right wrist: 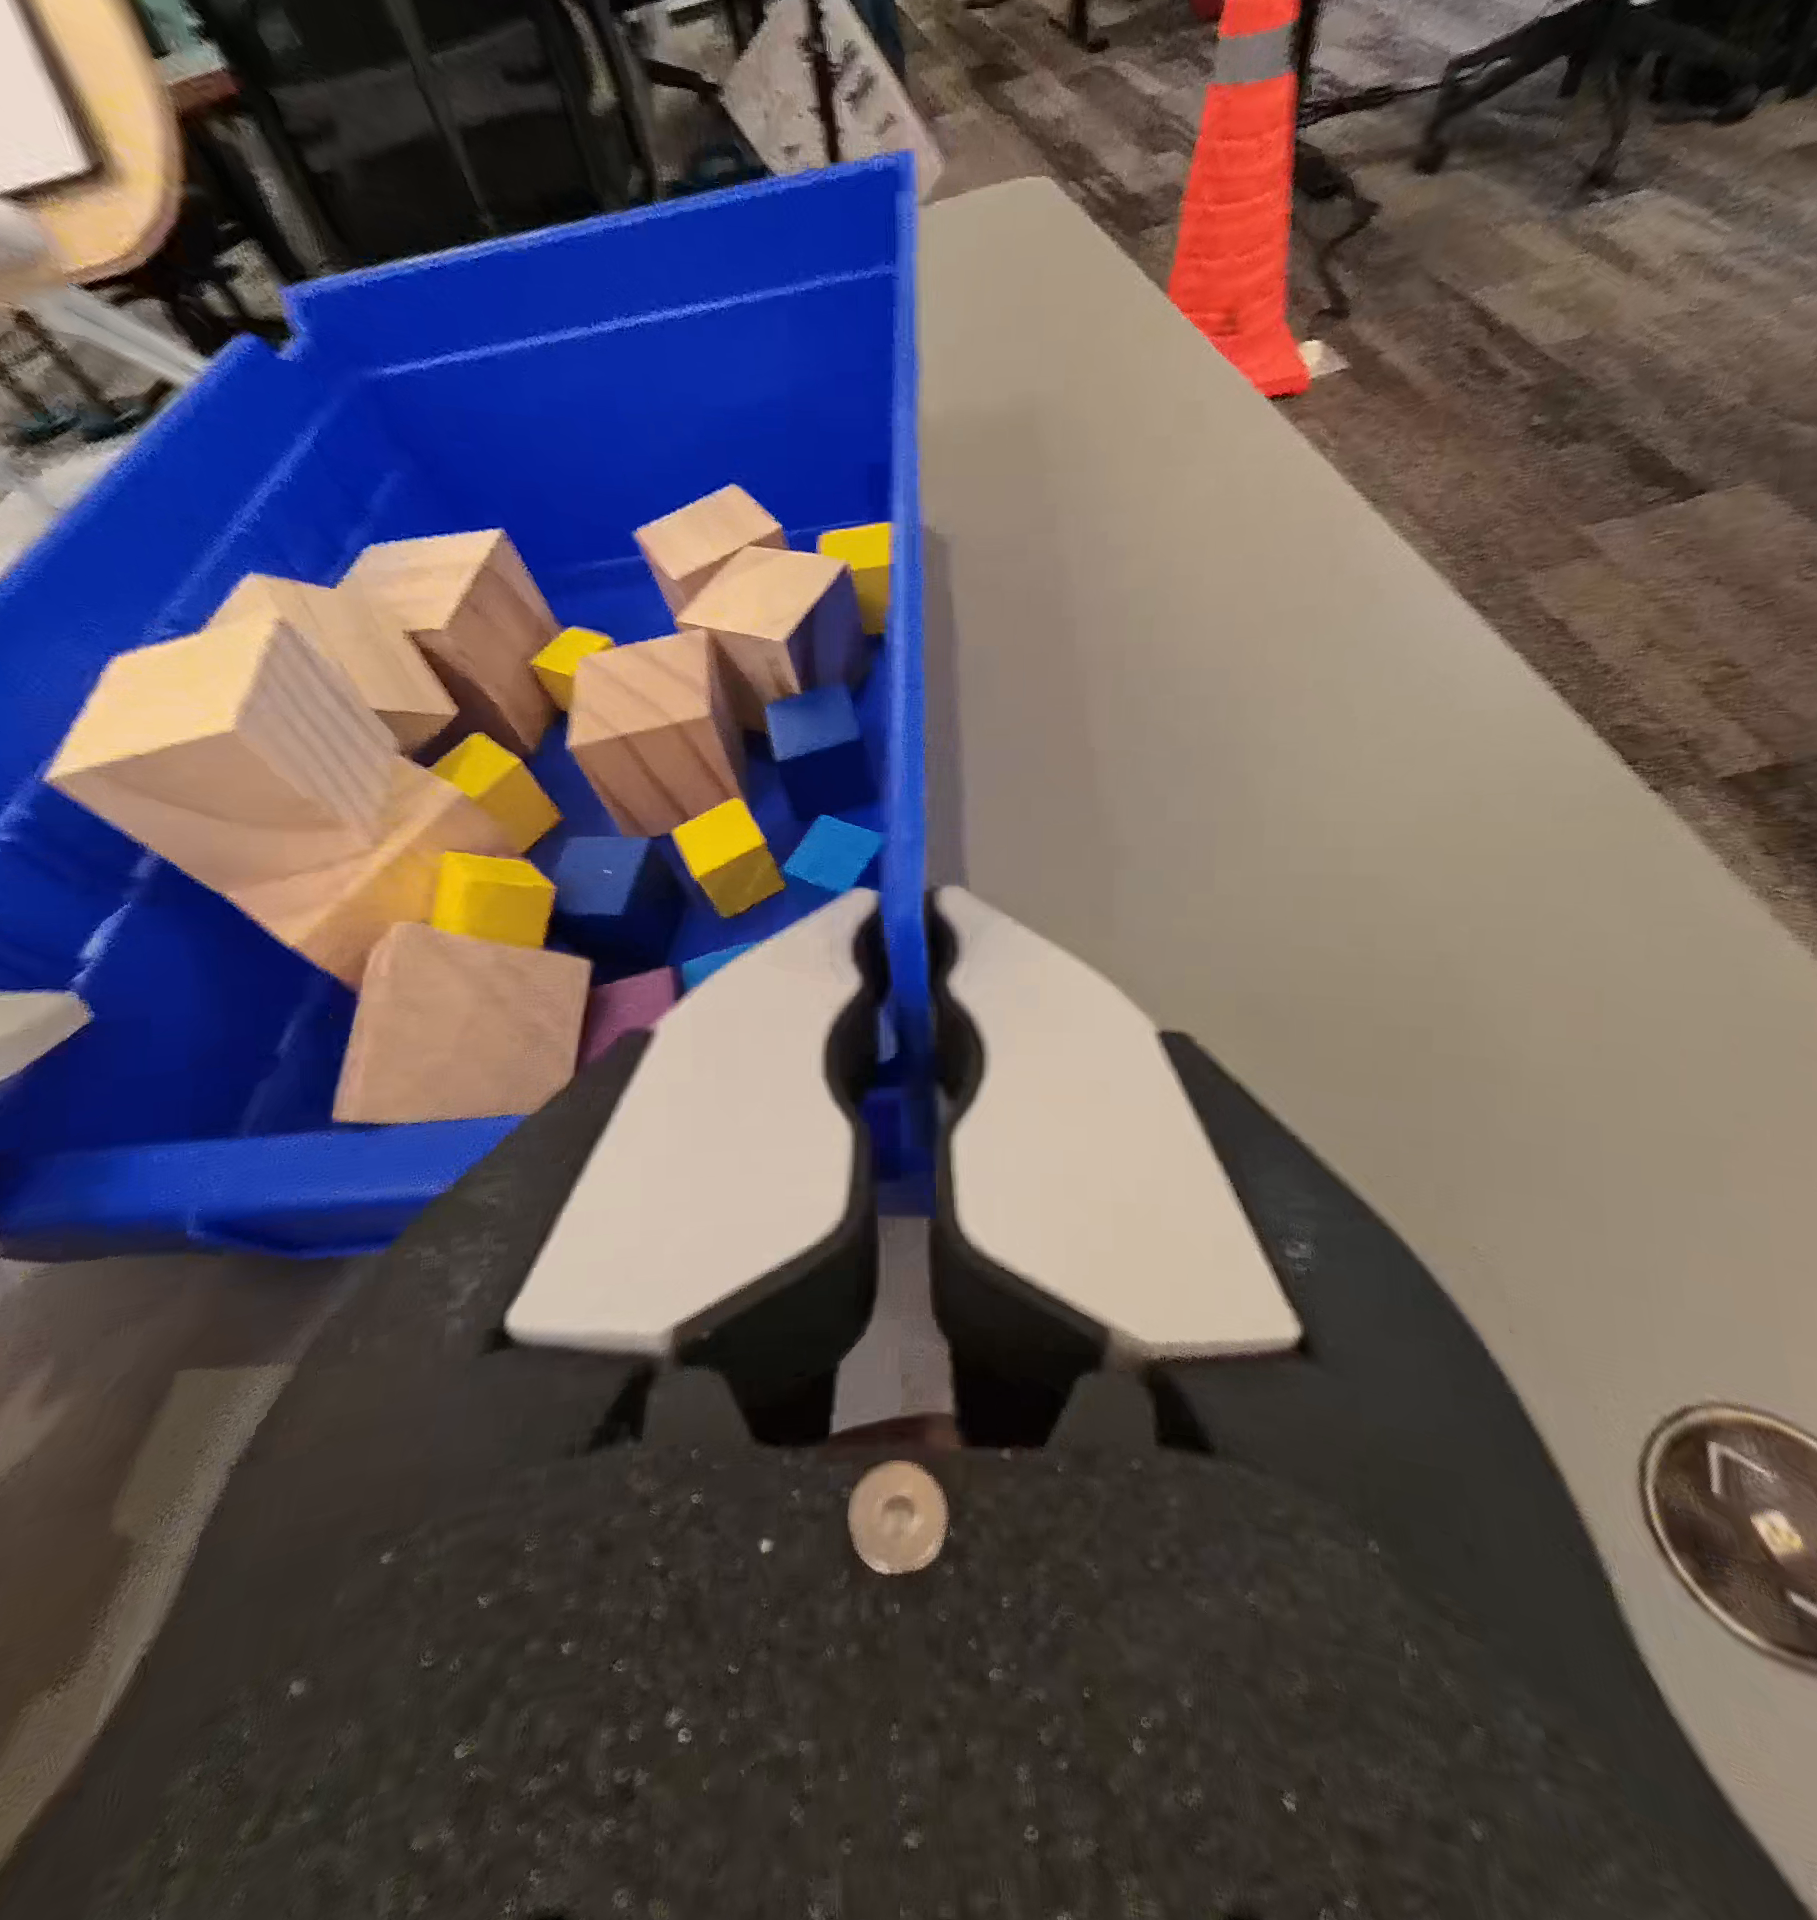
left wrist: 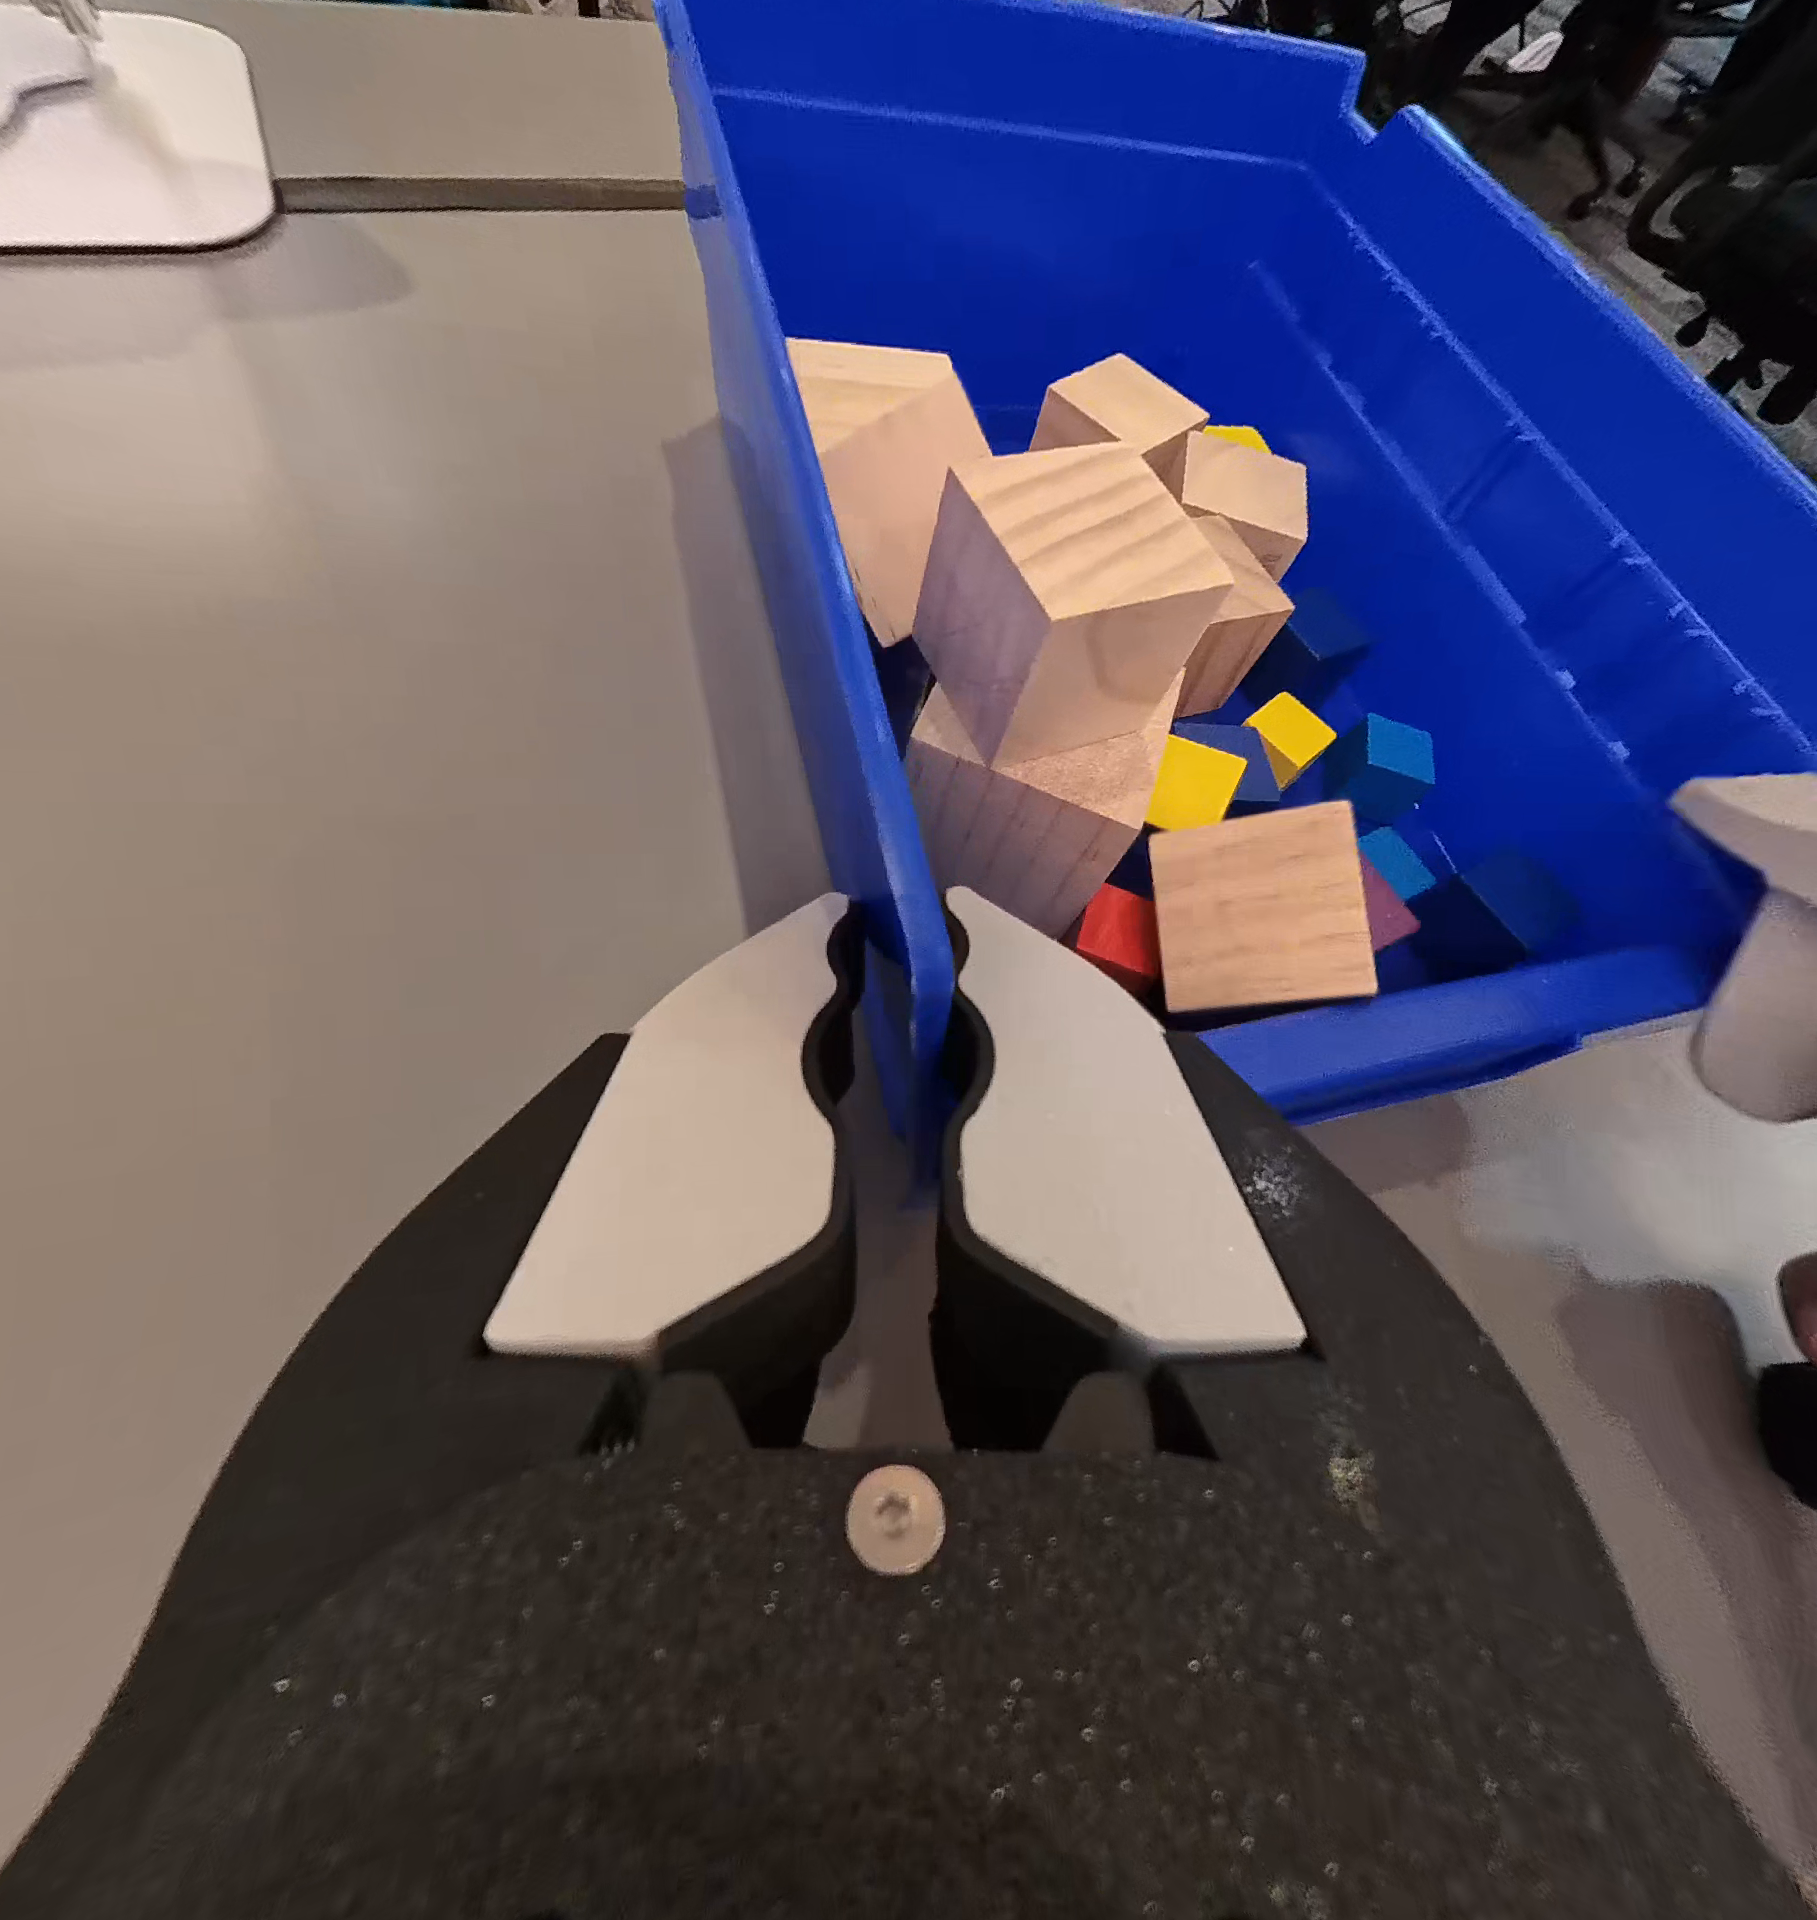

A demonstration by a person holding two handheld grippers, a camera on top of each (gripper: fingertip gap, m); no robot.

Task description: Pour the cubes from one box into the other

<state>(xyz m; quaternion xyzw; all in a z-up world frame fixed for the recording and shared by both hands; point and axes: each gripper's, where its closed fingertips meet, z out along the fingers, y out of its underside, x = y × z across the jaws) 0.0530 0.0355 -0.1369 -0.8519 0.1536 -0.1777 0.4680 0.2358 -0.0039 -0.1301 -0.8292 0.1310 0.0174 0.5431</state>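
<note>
A: Gripping opposite side walls, both tools hold the blue box. The left tool is nearly closed, its fingers pinching the wall on the box's left. The right tool is closed down the same way on the wall to the box's right.

B: And the cubes?

A: Heaped inside at the near end, close to both tools: big plain wooden ones on top, small yellow, blue, red and purple ones beneath. From the left tool they lie ahead and to the right; from the right tool, ahead and to the left.

B: Which way does the box run?

A: Its long axis points forward, away from both tools, so each grip sits on a long wall near the low front lip. The far end looks empty. Blur in the right wrist view suggests motion, and the box seems raised or tilted off the grey desk, though that is hard to confirm.

B: Where is the other box?

A: Neither view shows it. An orange cone stands on the floor beyond the desk.

B: So neither arm is nearer?

A: They look evenly placed. Pouring would likely need both wrists turning together, or the box could twist in the grip.
</note>
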